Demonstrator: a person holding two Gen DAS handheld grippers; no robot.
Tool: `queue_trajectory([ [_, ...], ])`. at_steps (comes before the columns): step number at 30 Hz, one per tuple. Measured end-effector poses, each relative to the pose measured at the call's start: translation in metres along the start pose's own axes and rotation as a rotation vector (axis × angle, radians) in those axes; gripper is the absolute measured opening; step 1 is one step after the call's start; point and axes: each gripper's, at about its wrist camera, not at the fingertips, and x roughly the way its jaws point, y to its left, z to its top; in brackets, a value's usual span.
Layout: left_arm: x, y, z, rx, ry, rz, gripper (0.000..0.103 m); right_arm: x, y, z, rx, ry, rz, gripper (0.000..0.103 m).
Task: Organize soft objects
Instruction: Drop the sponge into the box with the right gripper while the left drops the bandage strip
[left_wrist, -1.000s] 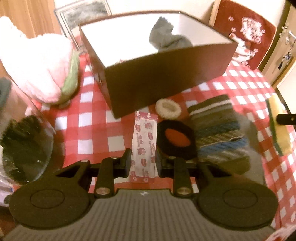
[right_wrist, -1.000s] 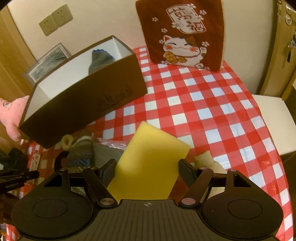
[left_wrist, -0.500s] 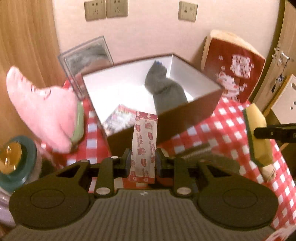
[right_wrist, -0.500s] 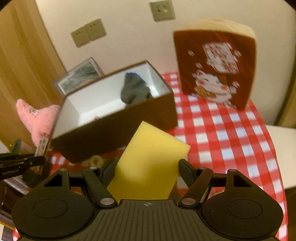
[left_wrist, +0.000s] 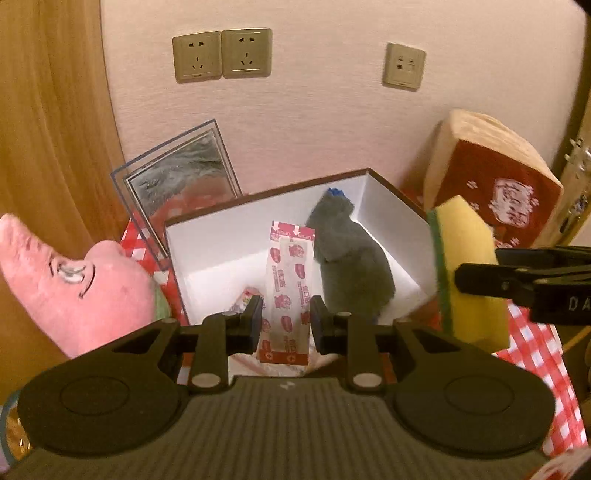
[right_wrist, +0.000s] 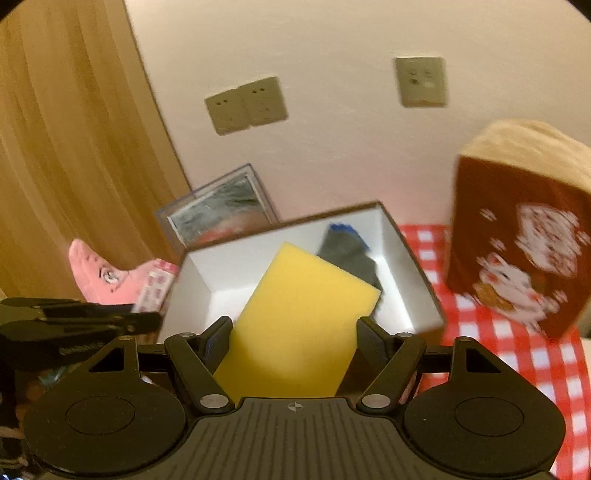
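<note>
Box (left_wrist: 388, 206) nearer now, its contents partly hidden

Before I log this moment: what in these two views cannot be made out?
- Left wrist view: the box floor nearest the camera, hidden by the bandage strip and left tool.
- Left wrist view: a small packet in the box, partly covered, unreadable.
- Right wrist view: most of the grey sock, behind the yellow sponge.
- Right wrist view: cushion print, blurred.

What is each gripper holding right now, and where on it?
Left gripper: bandage strip, by its lower side edges. Right gripper: yellow sponge, by its lower side edges.
</note>
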Motion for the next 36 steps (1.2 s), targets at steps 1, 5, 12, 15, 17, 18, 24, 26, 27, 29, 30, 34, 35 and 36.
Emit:
queue_trajectory([
  [1, 0.006, 0.001, 0.003, -0.006, 0.008, 0.004, 0.025, 0.007, 0.001, 0.005, -0.007, 0.002, 0.003, 0.073],
  [5, 0.029, 0.009, 0.014, -0.023, 0.035, 0.022, 0.025, 0.043, 0.008, 0.022, -0.029, 0.024, 0.012, 0.073],
  [12, 0.066, 0.028, 0.021, -0.058, 0.089, 0.028, 0.025, 0.101, 0.010, 0.035, -0.050, 0.083, 0.004, 0.073],
  [15, 0.078, 0.035, 0.025, -0.066, 0.101, 0.032, 0.025, 0.121, 0.008, 0.036, -0.059, 0.106, -0.002, 0.073],
  [17, 0.085, 0.039, 0.028, -0.066, 0.108, 0.039, 0.025, 0.132, 0.007, 0.037, -0.059, 0.114, -0.006, 0.073],
  [18, 0.089, 0.041, 0.029, -0.069, 0.114, 0.044, 0.025, 0.138, 0.007, 0.037, -0.057, 0.118, -0.004, 0.073],
  [24, 0.110, 0.050, 0.033, -0.089, 0.138, 0.051, 0.025, 0.161, 0.005, 0.041, -0.014, 0.107, 0.019, 0.082],
  [26, 0.114, 0.051, 0.033, -0.099, 0.143, 0.048, 0.025, 0.166, 0.002, 0.043, -0.003, 0.094, 0.013, 0.088],
  [27, 0.116, 0.052, 0.033, -0.096, 0.144, 0.048, 0.025, 0.168, 0.002, 0.044, 0.002, 0.091, 0.009, 0.090],
  [29, 0.119, 0.052, 0.032, -0.090, 0.148, 0.050, 0.025, 0.168, 0.000, 0.046, 0.012, 0.082, 0.009, 0.092],
  [30, 0.120, 0.052, 0.031, -0.088, 0.151, 0.049, 0.025, 0.168, -0.001, 0.046, 0.016, 0.082, 0.008, 0.092],
  [34, 0.122, 0.052, 0.032, -0.085, 0.146, 0.052, 0.025, 0.165, -0.007, 0.044, 0.016, 0.087, -0.008, 0.092],
  [35, 0.122, 0.052, 0.033, -0.084, 0.142, 0.052, 0.026, 0.164, -0.008, 0.043, 0.018, 0.088, -0.013, 0.092],
  [36, 0.122, 0.052, 0.033, -0.083, 0.140, 0.052, 0.034, 0.162, -0.010, 0.042, 0.021, 0.088, -0.015, 0.092],
])
